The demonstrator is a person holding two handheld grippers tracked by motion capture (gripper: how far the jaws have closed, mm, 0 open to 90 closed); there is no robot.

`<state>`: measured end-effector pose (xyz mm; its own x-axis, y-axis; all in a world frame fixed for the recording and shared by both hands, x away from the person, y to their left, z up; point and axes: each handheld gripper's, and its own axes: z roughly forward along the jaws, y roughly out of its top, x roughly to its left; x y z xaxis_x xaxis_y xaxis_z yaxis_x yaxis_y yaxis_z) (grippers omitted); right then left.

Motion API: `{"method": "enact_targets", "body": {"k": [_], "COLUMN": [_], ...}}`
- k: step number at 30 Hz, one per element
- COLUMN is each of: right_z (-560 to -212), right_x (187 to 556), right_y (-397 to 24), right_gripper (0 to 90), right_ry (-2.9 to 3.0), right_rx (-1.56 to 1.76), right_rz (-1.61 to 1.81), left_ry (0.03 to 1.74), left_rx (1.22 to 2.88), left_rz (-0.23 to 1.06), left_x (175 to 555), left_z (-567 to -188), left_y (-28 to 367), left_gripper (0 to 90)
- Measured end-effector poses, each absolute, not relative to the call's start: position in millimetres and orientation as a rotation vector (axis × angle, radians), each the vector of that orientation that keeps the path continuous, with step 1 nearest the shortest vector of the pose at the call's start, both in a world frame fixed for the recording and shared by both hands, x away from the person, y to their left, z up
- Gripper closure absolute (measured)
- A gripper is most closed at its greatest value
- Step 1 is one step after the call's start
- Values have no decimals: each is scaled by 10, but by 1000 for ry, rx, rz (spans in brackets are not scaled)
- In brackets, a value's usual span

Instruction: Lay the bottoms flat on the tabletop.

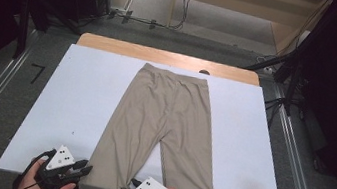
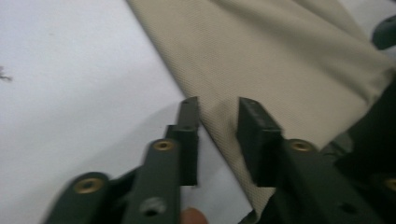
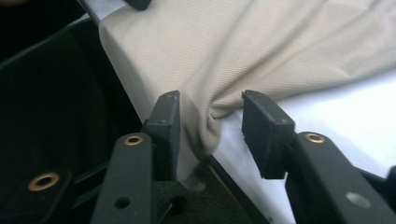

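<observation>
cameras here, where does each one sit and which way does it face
High view: above the person's side of the table, looking forward and down on the trousers; both hands show, with the left gripper and right gripper.
Left gripper view: rides the left gripper, looking along its jaws, open over the trousers' edge.
Right gripper view: rides the right gripper, jaws open around bunched hem.
All share the trousers.

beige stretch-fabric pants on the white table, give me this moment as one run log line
item: beige stretch-fabric pants flat on white table | left gripper: open over leg edge | right gripper: open, bunched hem between jaws
</observation>
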<state>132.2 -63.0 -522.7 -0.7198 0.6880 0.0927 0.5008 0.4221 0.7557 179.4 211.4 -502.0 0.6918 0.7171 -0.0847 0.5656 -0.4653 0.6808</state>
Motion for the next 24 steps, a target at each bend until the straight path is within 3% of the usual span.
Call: {"method": "enact_targets", "body": {"k": [1, 5, 13, 19, 24], "right_z": [-5228, -5221, -5184, -5198, -5050], "right_x": [1314, 1351, 1336, 1287, 1303], "right_y": [-608, -612, -646, -713, -901], "right_gripper": [624, 755, 787, 647, 456], "right_ry": [2435, 2434, 2448, 2520, 2445], "right_rx": [1035, 1075, 1083, 1049, 1039], "right_rz": [1171, 1180, 1238, 1207, 1246], "left_ry": [970, 952, 961, 924, 881], "left_rx": [2191, 2196, 2151, 2174, 2024], "left_rz": [233, 184, 81, 23, 128], "left_x": [1797, 1844, 1903, 1910, 1862], "left_z": [-5030, -4987, -4943, -4972, -4841], "left_y": [2104, 2172, 2428, 2480, 2454], "left_gripper": [893, 900, 900, 897, 607]}}
